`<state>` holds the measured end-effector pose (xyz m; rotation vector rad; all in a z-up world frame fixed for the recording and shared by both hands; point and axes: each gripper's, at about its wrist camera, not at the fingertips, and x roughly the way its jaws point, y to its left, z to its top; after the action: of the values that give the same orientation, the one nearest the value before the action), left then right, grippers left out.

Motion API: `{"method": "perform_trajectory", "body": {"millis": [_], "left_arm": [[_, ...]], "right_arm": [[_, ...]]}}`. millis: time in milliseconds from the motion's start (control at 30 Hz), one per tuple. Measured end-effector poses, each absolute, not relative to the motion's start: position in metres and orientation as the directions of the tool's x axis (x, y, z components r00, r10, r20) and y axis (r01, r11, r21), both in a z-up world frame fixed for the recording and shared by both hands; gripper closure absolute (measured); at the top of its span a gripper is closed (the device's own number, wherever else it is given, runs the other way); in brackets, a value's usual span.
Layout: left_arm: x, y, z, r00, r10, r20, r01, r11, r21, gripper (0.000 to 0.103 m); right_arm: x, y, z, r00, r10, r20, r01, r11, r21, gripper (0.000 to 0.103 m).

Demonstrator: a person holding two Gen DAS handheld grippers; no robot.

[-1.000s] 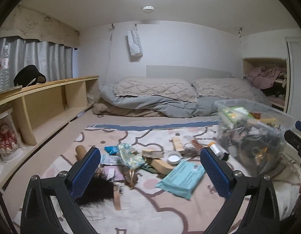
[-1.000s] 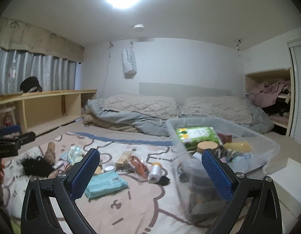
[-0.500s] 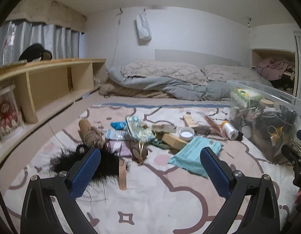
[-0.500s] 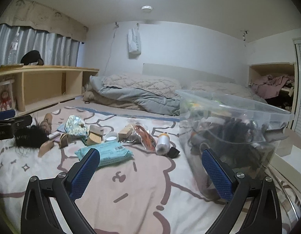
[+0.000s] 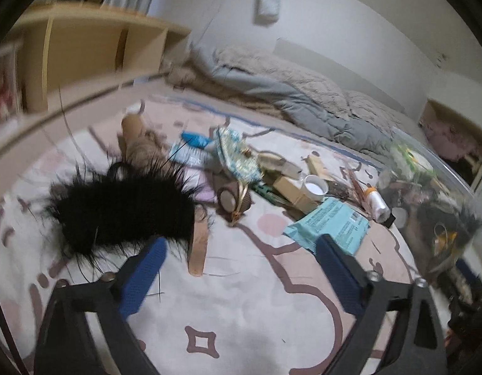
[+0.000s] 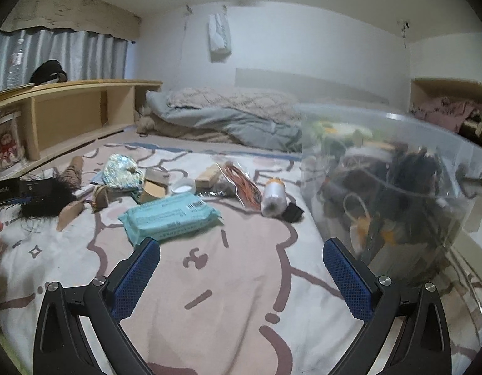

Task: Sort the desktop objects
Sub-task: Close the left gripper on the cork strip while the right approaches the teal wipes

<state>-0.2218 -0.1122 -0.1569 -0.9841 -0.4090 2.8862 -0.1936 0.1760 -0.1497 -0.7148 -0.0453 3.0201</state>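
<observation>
Left gripper gapes wide, empty, its left pad near the black feathery tuft. Right gripper likewise wide, empty, above the patterned blanket; teal wipes pack lies beyond it, clear plastic bin at right.

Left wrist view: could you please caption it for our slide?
Open left gripper nears a black feather tuft on the cluttered blanket.

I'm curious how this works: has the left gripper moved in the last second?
Yes. The left gripper has dropped and come closer to the black feathery thing, with the shelf climbing toward the top of its view.
</observation>
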Motion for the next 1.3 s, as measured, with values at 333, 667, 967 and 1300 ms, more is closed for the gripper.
{"method": "perform_trajectory", "body": {"millis": [333, 667, 967, 1300], "left_arm": [[-0.261, -0.125, -0.206, -0.648, 0.13, -0.751, 0.156, -0.942, -0.298, 0.045], [-0.271, -0.132, -0.214, -0.63, 0.166, -0.759, 0.141, -0.936, -0.322, 0.07], [-0.276, -0.139, -0.216, -0.608, 0.202, -0.768, 0.132, -0.928, -0.349, 0.082], [-0.267, -0.122, -0.211, -0.596, 0.236, -0.768, 0.028, -0.949, -0.313, 0.082]], "right_arm": [[-0.209, 0.191, -0.165, -0.829, -0.074, -0.555, -0.001, -0.991, 0.134, 0.0], [-0.231, 0.183, -0.181, -0.679, -0.157, -0.717, -0.028, -0.971, 0.239, 0.0], [-0.26, 0.173, -0.162, -0.689, -0.128, -0.714, -0.024, -0.98, 0.199, 0.0], [-0.331, 0.172, -0.151, -0.663, -0.072, -0.745, -0.093, -0.98, 0.177, 0.0]]}}
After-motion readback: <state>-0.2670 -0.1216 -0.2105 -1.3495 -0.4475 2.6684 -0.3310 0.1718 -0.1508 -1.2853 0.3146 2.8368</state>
